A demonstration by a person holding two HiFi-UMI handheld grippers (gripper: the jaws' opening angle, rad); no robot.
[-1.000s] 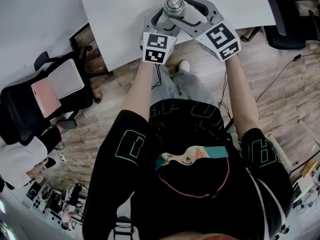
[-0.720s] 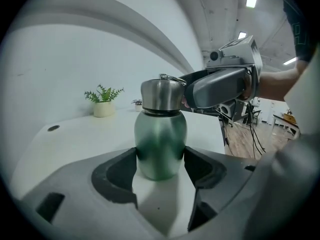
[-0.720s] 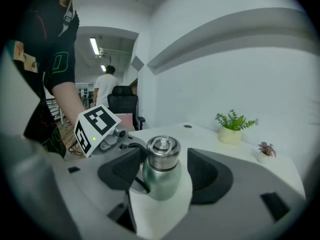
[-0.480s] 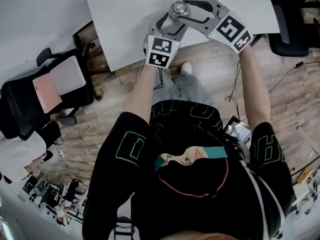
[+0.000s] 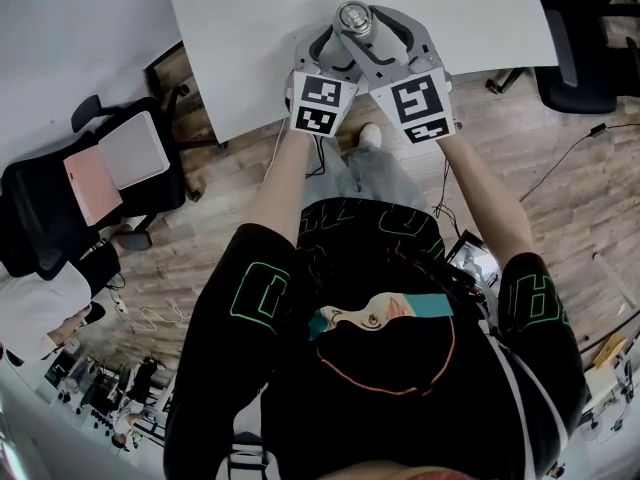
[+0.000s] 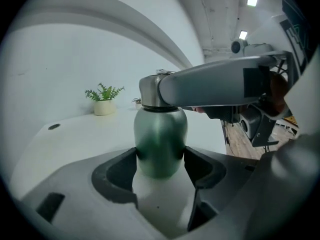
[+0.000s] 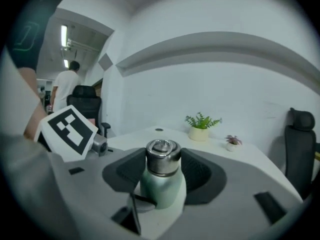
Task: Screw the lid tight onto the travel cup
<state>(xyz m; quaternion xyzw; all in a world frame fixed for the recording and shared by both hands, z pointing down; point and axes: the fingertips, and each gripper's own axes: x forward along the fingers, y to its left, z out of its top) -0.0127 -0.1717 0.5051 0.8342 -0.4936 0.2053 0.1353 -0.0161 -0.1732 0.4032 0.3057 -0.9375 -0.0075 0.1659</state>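
The left hand-held gripper point(image 6: 160, 160) is clamped round the green body of the travel cup point(image 6: 160, 131), upright near the white worktop's point(image 5: 250, 28) front edge. The right hand-held gripper point(image 7: 163, 167), jaws just closed in, pinches the steel lid point(image 7: 162, 156) on top.

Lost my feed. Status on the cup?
Left tongs clamped on green metal travel cup. Right tongs just closed round its steel lid. Nothing in the way.
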